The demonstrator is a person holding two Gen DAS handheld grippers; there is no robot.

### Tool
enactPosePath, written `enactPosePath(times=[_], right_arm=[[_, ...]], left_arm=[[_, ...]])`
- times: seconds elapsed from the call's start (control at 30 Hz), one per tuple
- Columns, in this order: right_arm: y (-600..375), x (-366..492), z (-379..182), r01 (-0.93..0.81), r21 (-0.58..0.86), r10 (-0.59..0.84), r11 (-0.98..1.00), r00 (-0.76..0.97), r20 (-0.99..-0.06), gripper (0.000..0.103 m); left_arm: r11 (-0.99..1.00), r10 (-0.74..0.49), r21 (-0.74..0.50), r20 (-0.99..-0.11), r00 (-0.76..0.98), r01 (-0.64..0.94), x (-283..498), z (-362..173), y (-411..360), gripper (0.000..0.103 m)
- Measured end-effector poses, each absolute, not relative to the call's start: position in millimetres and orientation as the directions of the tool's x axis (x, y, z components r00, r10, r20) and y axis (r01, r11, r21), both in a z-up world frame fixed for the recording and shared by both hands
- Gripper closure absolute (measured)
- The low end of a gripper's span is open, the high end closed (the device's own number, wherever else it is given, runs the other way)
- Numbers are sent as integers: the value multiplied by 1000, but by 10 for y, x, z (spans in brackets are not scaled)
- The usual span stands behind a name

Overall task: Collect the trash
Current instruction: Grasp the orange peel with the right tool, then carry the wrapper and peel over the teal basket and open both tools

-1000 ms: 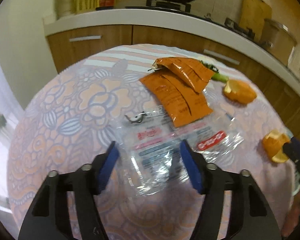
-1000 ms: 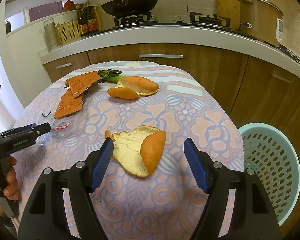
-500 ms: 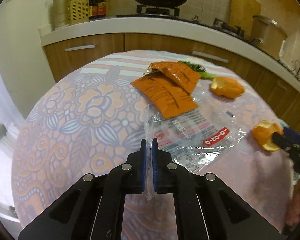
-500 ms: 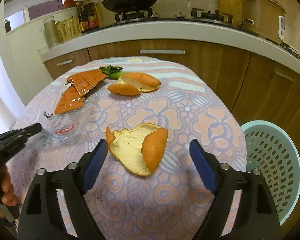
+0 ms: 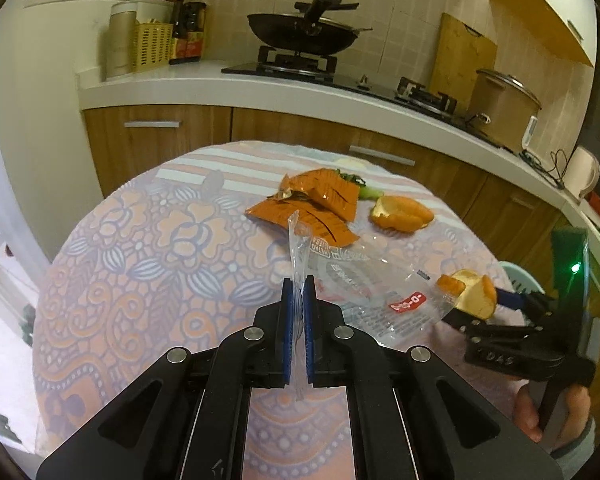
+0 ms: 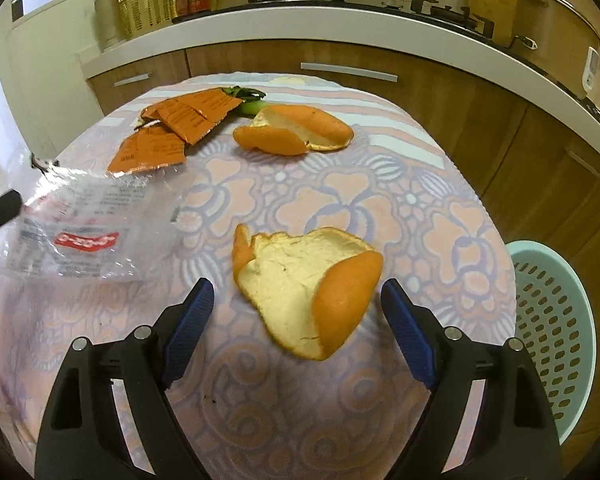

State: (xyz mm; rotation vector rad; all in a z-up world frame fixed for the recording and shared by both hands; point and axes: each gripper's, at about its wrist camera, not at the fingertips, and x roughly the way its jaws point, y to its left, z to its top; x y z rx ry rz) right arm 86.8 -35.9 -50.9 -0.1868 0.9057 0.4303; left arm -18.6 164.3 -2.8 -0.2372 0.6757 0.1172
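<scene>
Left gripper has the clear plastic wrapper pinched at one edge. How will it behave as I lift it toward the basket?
Likely very floppy: beyond the left gripper, the clear plastic wrapper sags and crinkles. It looks thin and light, so it may swing. The edge pinch is narrow and the film glossy, so it could slip. The trailing end may brush the nearer orange peel.

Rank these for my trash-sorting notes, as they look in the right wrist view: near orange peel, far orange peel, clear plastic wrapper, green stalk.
1. clear plastic wrapper
2. near orange peel, though nearness inflates it
3. far orange peel
4. green stalk, partly hidden
</scene>
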Motion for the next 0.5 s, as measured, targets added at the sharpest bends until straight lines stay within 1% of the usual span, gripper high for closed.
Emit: enactPosePath(times=[0.03,0.07,0.1,0.13,0.2,0.27,0.33,0.37,0.5], right_arm=[[-350,876,-520,-431,13,270,902,540,-797,22],[-345,889,-529,-422,5,257,906,543,-800,25],[-339,910,-543,-414,-1,244,910,539,-806,31],[-339,935,-558,-408,-2,236,913,534,-812,42],[-360,961,-539,-400,7,243,916,544,-803,52],[-392,954,-482,-407,21,267,913,557,-787,72],[-435,943,-431,-409,41,286,912,559,-778,79],[-458,938,-415,-407,49,292,912,559,-776,81],[-637,882,-295,-384,80,309,920,585,-750,83]], left_arm=[[966,28,-185,-624,781,-182,-204,-5,1638,100],[966,25,-187,-619,785,-178,-210,9,1643,100],[967,26,-186,-615,788,-177,-220,24,1641,100],[966,26,-188,-609,793,-176,-231,44,1639,100],[965,18,-199,-599,801,-170,-248,73,1644,100],[964,8,-211,-590,807,-163,-264,97,1638,100],[962,-10,-229,-582,813,-152,-270,121,1621,100],[961,-19,-236,-578,816,-145,-270,132,1608,100],[962,-60,-255,-555,830,-101,-244,197,1494,100]])
